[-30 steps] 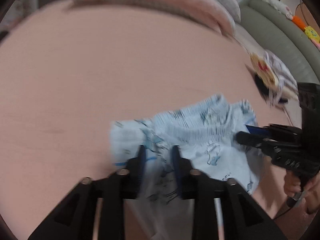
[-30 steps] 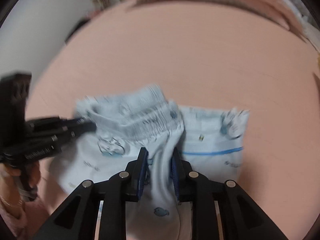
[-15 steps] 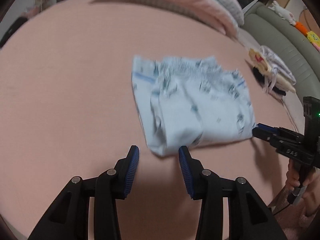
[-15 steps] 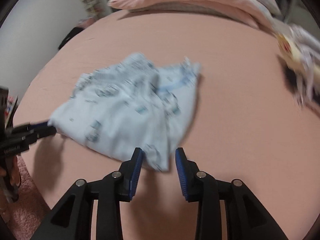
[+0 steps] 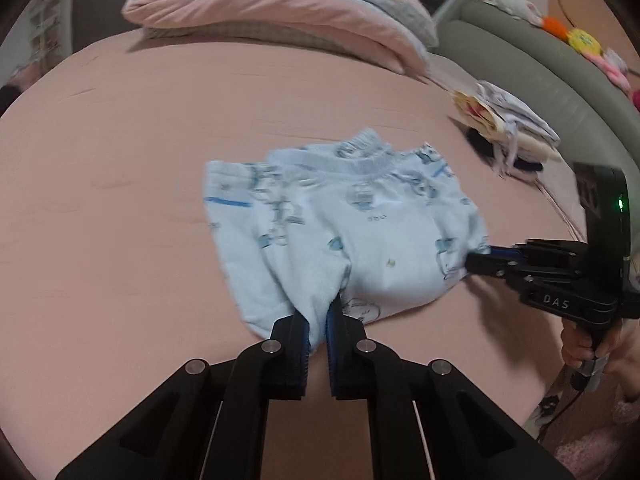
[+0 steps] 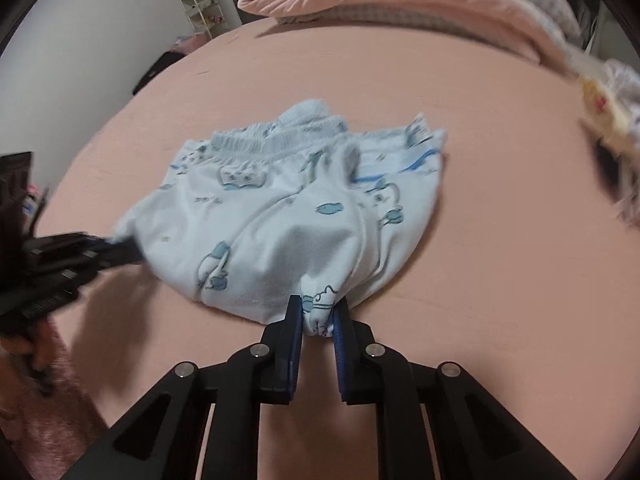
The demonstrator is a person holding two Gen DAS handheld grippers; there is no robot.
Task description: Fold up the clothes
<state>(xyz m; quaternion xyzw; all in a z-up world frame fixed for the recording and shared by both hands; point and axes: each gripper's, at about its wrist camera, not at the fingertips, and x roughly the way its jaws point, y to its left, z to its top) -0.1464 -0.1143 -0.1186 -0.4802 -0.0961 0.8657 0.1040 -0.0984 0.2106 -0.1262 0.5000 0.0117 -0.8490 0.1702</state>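
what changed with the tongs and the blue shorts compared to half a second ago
Half a second ago both tongs were open, just short of the light blue printed cotton shorts. Now the left tongs have closed on the near edge, and the right tongs have closed on another part of that edge, bunching the fabric. The shorts lie on the pink bed sheet in about the same place; the folded pink duvet has not moved.

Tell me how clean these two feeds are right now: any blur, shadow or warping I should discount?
Left wrist view: light blue shorts fairly sharp, slight smear at their left edge; right gripper casts a soft shadow on the pink sheet. Right wrist view: left gripper and the clothes pile are motion-blurred. Both: fisheye bends the bed edge, corners vignetted black.
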